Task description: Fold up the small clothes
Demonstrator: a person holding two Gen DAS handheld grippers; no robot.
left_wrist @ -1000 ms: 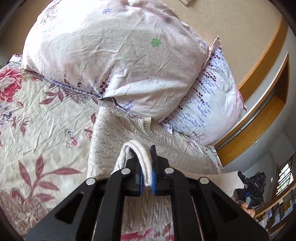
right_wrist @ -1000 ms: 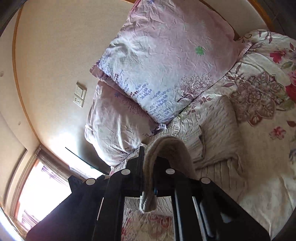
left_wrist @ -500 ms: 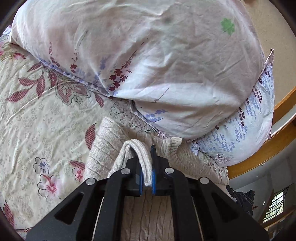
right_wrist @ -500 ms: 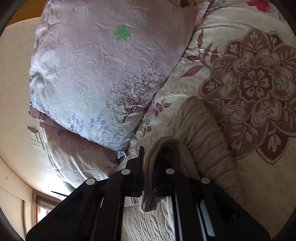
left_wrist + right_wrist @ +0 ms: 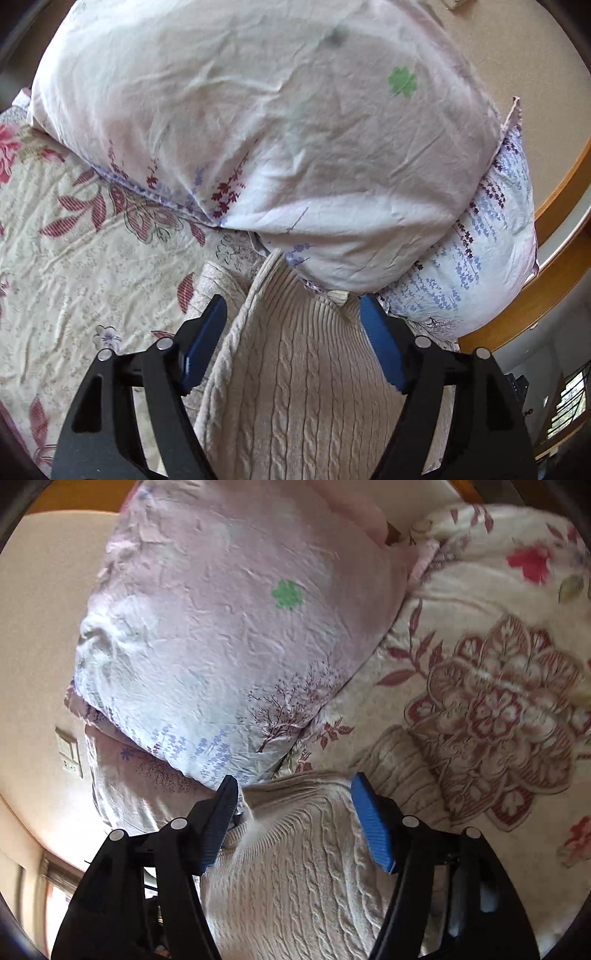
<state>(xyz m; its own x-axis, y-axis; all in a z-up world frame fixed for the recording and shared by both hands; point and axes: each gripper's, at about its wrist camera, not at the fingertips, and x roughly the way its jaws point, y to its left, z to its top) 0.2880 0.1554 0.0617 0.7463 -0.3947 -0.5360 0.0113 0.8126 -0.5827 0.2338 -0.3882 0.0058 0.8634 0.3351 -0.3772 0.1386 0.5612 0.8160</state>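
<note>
Left wrist view: the bedspread (image 5: 92, 258) is seen at left, with the pillow (image 5: 258, 147) lying across its head end and a second pillow (image 5: 491, 258) under it at right. The left gripper (image 5: 293, 317) is shown open, its jaws having just been opening; the sweater (image 5: 303, 387) lies between the blue pads (image 5: 203, 343) but is not pressed by them. The ribbed sweater edge touches the upper pillow.

Right wrist view: a wall switch (image 5: 68, 753) is seen at far left, the pillows at centre, the bedspread at right. The right gripper (image 5: 293, 794) is likewise spread, its jaws having just been opening, with the sweater lying loose between them.
</note>
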